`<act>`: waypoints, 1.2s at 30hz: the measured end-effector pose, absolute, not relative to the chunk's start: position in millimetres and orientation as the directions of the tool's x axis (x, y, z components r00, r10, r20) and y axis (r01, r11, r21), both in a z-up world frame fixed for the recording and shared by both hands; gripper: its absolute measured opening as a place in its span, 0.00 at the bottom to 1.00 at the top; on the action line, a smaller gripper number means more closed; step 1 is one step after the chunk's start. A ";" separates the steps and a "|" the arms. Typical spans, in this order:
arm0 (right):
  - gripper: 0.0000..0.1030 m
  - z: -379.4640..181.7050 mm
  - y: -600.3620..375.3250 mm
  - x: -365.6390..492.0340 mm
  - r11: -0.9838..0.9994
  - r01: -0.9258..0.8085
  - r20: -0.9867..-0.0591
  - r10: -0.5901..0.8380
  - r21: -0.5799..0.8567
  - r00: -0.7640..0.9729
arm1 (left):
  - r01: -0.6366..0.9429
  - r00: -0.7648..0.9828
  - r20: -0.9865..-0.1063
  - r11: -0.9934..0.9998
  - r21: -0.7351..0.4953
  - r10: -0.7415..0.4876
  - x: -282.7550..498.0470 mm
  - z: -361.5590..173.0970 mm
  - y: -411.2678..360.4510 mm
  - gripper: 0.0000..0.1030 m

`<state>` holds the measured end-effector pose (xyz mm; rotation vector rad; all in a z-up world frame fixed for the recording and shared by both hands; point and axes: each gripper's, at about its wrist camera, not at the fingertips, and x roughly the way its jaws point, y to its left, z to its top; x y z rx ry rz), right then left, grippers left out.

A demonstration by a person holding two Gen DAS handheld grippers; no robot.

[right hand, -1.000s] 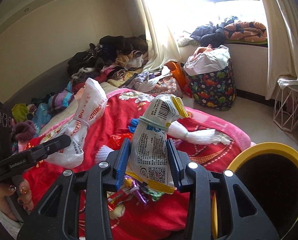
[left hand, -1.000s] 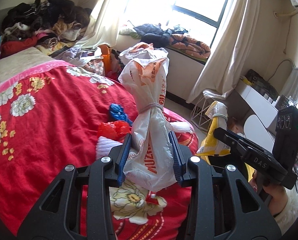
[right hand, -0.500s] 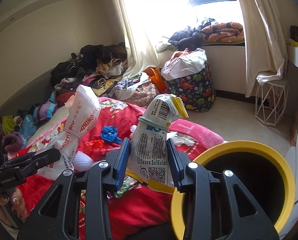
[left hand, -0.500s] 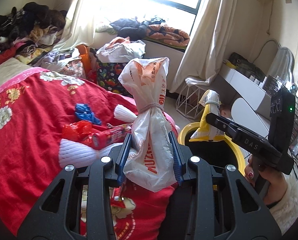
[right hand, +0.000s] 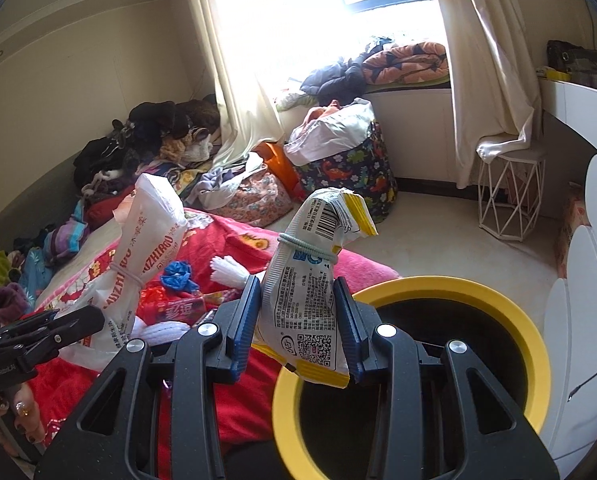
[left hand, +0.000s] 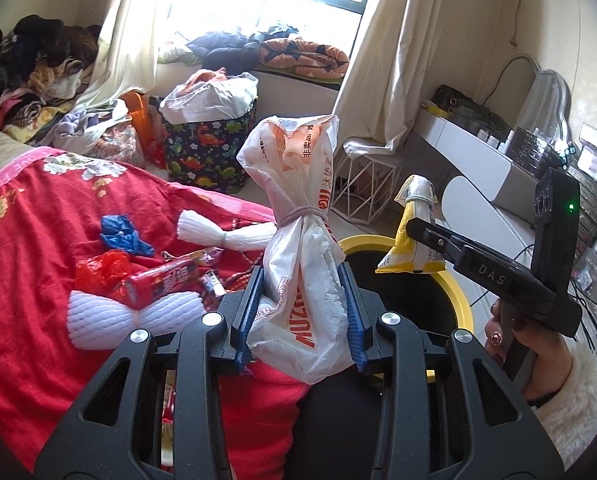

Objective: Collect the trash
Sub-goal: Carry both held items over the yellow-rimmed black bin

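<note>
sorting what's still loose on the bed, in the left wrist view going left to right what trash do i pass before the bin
red plastic bag → blue wrapper → red snack tube → white foam net → white tied bag held in the left gripper → yellow-rimmed bin

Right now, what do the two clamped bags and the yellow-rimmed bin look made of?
White tied bag with orange print: thin plastic film, soft, crinkled, semi-translucent, cinched by a hair band. White-and-yellow snack pouch: laminated foil-type plastic, probably; glossy, crisp creases, printed barcode. Yellow-rimmed black bin: likely moulded plastic, with a smooth, even rim.
</note>
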<state>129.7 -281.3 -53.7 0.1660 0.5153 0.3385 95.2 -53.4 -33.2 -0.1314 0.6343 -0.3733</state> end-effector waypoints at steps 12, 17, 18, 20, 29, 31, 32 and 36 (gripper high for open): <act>0.35 -68.2 -311.9 126.4 0.950 -0.199 -0.488 0.296 0.242 0.821 | 0.342 0.707 -0.576 0.911 -0.230 -0.411 106.5 -41.0 -81.9 0.29; 0.35 -75.1 -324.5 127.1 0.953 -0.174 -0.507 0.280 0.248 0.815 | 0.354 0.686 -0.591 0.904 -0.239 -0.424 111.8 -48.0 -94.8 0.29; 0.35 -76.6 -327.3 127.0 0.954 -0.166 -0.511 0.276 0.250 0.814 | 0.358 0.681 -0.595 0.903 -0.238 -0.427 113.6 -49.9 -98.6 0.29; 0.35 -79.9 -331.6 126.3 0.954 -0.157 -0.519 0.273 0.256 0.810 | 0.367 0.673 -0.600 0.900 -0.238 -0.433 115.9 -52.2 -105.1 0.29; 0.35 -90.3 -353.0 129.1 0.956 -0.122 -0.542 0.253 0.266 0.801 | 0.403 0.627 -0.633 0.885 -0.235 -0.454 131.1 -68.6 -136.3 0.29; 0.36 -93.2 -357.3 128.9 0.956 -0.116 -0.545 0.251 0.269 0.800 | 0.410 0.619 -0.639 0.882 -0.235 -0.457 133.9 -71.9 -142.3 0.29; 0.37 -94.3 -358.2 128.9 0.956 -0.114 -0.546 0.250 0.271 0.799 | 0.412 0.616 -0.641 0.881 -0.234 -0.458 134.9 -73.4 -144.8 0.29; 0.51 -99.2 -368.2 130.6 0.950 -0.087 -0.547 0.246 0.300 0.800 | 0.419 0.601 -0.652 0.877 -0.236 -0.462 140.2 -80.1 -152.1 0.39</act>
